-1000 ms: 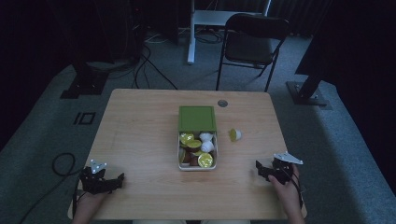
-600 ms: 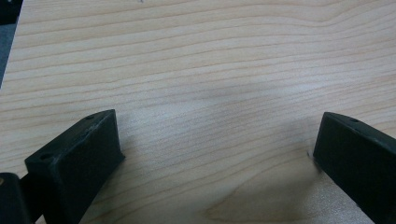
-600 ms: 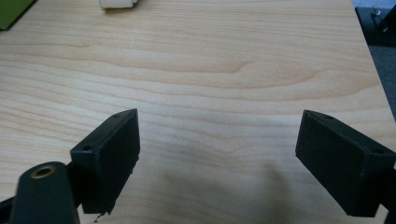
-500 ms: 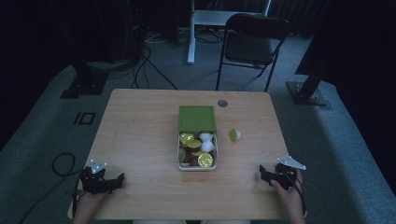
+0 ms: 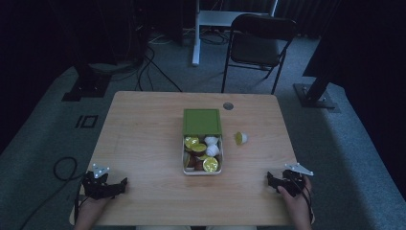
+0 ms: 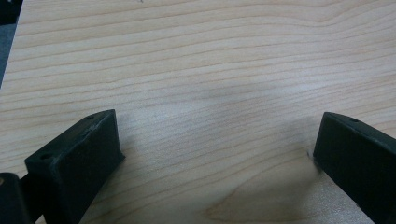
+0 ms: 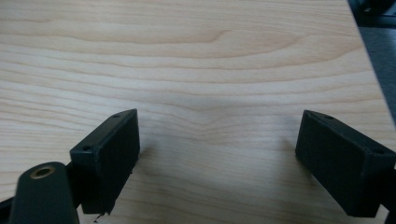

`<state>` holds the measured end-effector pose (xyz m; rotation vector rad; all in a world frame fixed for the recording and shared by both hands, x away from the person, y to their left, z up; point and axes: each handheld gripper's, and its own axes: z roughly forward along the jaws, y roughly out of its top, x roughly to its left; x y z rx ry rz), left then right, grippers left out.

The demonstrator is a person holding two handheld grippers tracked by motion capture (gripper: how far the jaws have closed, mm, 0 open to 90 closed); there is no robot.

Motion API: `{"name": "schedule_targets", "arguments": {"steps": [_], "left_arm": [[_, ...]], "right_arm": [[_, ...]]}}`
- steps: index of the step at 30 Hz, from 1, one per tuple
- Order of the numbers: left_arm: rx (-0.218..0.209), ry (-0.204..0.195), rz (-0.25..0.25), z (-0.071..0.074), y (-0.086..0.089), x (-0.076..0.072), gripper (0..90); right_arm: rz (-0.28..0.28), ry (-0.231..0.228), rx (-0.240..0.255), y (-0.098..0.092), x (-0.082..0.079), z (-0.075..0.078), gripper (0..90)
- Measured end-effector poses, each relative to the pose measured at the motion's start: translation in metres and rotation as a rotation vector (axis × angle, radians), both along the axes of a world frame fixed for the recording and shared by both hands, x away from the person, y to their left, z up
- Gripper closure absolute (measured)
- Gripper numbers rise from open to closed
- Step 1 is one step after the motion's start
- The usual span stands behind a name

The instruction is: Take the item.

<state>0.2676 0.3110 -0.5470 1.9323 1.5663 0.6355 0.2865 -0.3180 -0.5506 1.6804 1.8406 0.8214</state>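
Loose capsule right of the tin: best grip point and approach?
Judging by its pose, the loose capsule lies tipped on its side, clear of the tin. Come down from above with the right gripper, jaws open, and close across its rounded white body, not the yellow-green foil end.

The high view looks forward and down from above my side onto the whole table [image 5: 143,124]. Each gripper view rides low behind my own jaws, facing along them, very near the bare wood ahead of and between them. All three views share that tabletop [image 6: 210,70].
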Motion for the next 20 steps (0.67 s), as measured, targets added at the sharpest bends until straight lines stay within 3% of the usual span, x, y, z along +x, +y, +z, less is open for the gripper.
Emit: {"name": "schedule_targets", "arguments": {"steps": [7, 20], "left_arm": [[0.000, 0.000, 0.000, 0.0000, 0.0000, 0.0000, 1.0], [0.000, 0.000, 0.000, 0.0000, 0.0000, 0.0000, 0.9]], "right_arm": [[-0.033, 0.006, -0.010, 0.0037, -0.0004, -0.0004, 11.7], [-0.033, 0.009, -0.010, 0.0043, 0.0002, -0.0004, 11.0]]}}
